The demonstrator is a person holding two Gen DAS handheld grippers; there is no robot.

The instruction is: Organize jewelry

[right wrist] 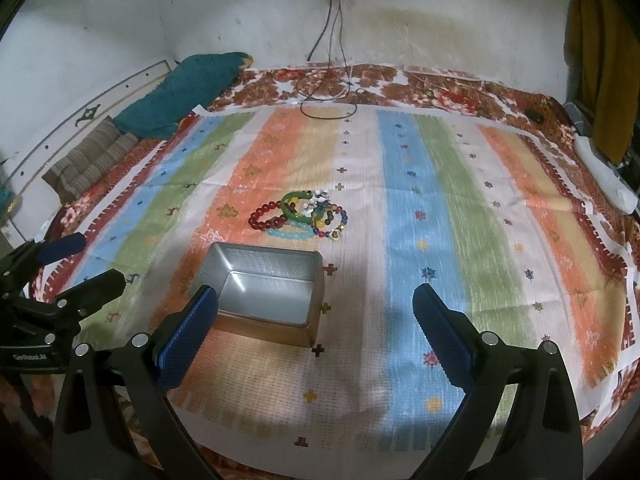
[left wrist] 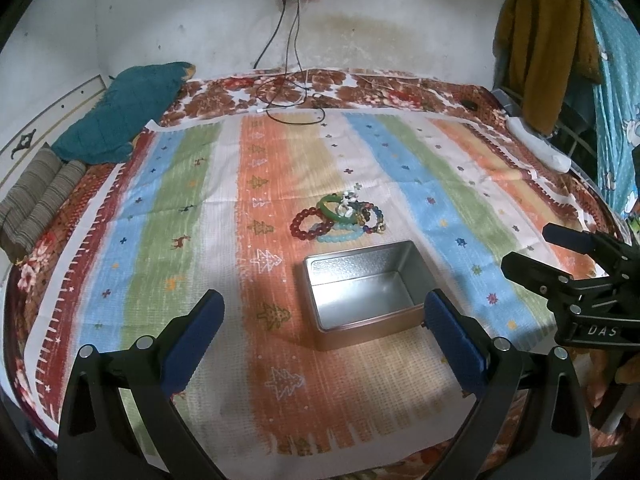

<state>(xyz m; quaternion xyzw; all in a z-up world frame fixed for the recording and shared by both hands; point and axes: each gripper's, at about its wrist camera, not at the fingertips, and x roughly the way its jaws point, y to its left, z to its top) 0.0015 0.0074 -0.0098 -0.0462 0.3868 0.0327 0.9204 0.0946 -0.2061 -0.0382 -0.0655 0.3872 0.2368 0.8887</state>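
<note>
An open, empty silver tin box (left wrist: 356, 258) (right wrist: 260, 262) sits on a striped cloth (left wrist: 200, 208) spread over a bed. Just beyond it lies a small pile of bracelets (left wrist: 340, 220) (right wrist: 304, 216): a red bead one (left wrist: 306, 226), a green bangle (left wrist: 332, 206), a pale blue bead one (left wrist: 344, 234) and a multicoloured bead one (left wrist: 372, 220). My left gripper (left wrist: 324, 298) hovers open before the box's near left side, holding nothing. My right gripper (right wrist: 315, 291) hangs open to the box's right, also holding nothing. Each gripper appears in the other's view (left wrist: 528, 246) (right wrist: 99, 258).
A teal quilted blanket (left wrist: 128, 112) and a striped cushion (left wrist: 36, 196) lie at the bed's far left. Charger cables (left wrist: 288, 100) trail from a wall socket onto the far edge. A white object (left wrist: 536, 144) and hanging clothes (left wrist: 540, 48) are at the right.
</note>
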